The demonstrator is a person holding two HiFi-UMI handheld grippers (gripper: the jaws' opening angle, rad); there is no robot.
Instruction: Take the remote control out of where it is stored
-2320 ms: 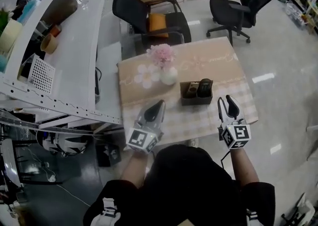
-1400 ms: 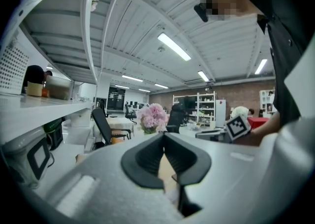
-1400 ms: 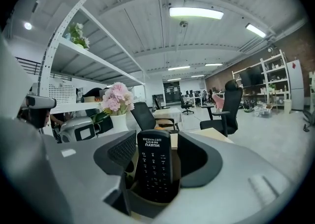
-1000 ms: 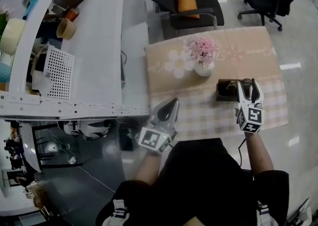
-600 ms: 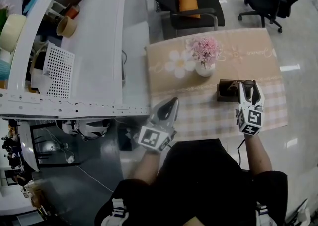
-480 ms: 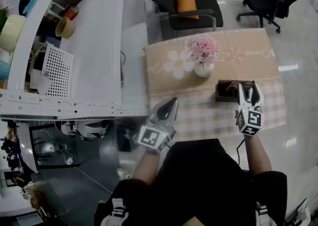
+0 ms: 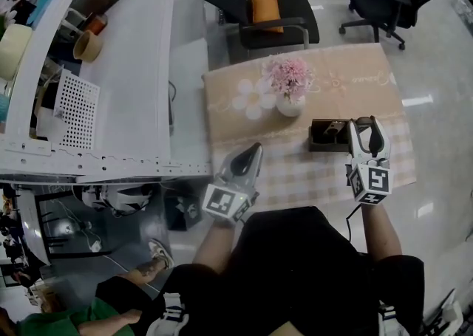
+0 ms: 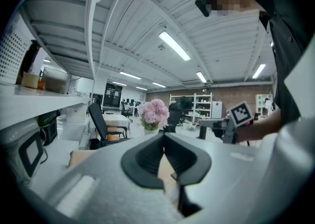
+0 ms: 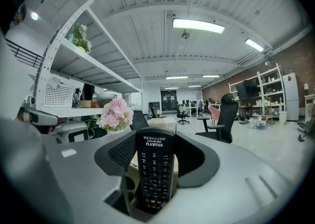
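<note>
- Right tongs point(image 7: 360, 129): closed on the remote control point(image 9: 155, 169), pinching its two long edges.
- Remote control: upright, lower end apparently inside the holder point(image 7: 325, 137).
- Left tongs point(image 7: 250, 153): jaws together, empty, well left of the holder.
- Step: extraction. Next, you lift straight up, clear of the holder.

"Is the remote control point(image 9: 154, 169) all in sight?"

"No, its lower end sinks behind the right tongs point(image 7: 360, 126). From overhead the dark holder point(image 7: 324, 136) is too small to see into, and a person in green point(image 7: 52, 323) is cut off at the corner."
</note>
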